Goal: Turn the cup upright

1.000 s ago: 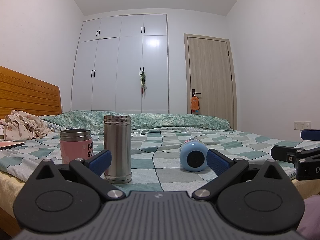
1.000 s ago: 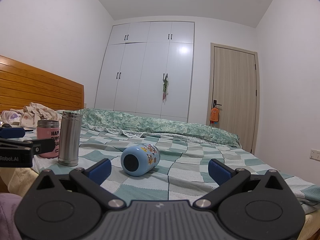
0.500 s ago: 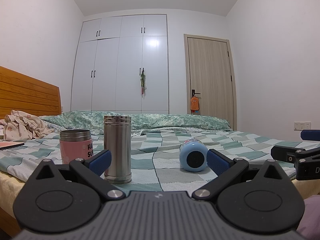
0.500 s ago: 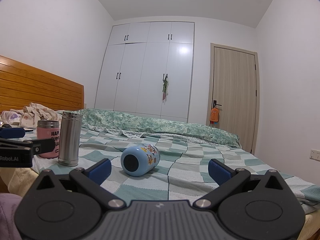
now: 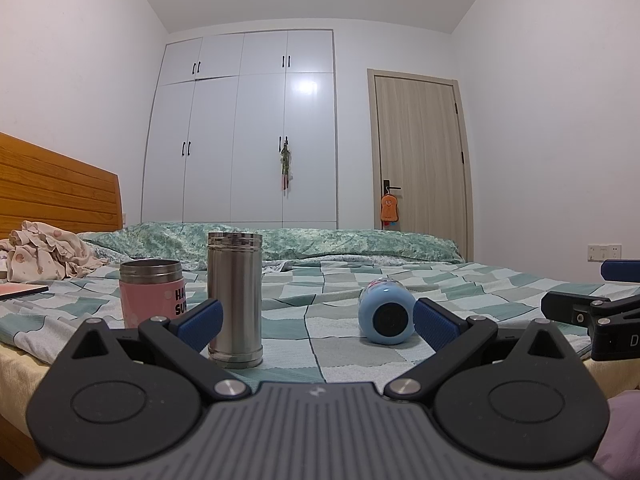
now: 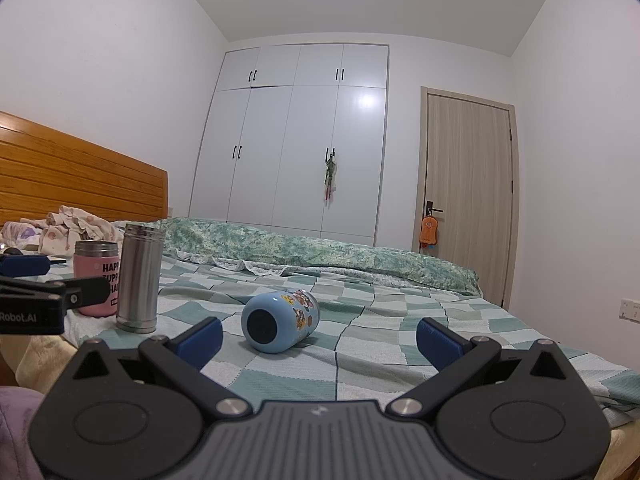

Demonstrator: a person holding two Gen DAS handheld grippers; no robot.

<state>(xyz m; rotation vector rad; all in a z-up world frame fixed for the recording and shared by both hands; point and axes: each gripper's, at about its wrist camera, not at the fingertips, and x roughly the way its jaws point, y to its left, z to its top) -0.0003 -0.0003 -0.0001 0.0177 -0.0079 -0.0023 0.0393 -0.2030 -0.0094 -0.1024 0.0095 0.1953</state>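
A light blue cup (image 6: 280, 322) with cartoon stickers lies on its side on the checked bedspread, its round dark end facing me. It also shows in the left wrist view (image 5: 386, 312), just inside the right finger. My right gripper (image 6: 318, 338) is open and empty, short of the cup, which lies between its fingers toward the left one. My left gripper (image 5: 316, 320) is open and empty, with a steel flask near its left finger. Each gripper shows at the edge of the other's view.
An upright steel flask (image 5: 235, 294) and a pink cup (image 5: 152, 292) with a steel rim stand left of the blue cup; both show in the right wrist view (image 6: 139, 278) (image 6: 96, 276). Crumpled clothes (image 5: 44, 254) lie by the wooden headboard (image 5: 52, 196). A folded green quilt (image 6: 320, 250) crosses the bed behind.
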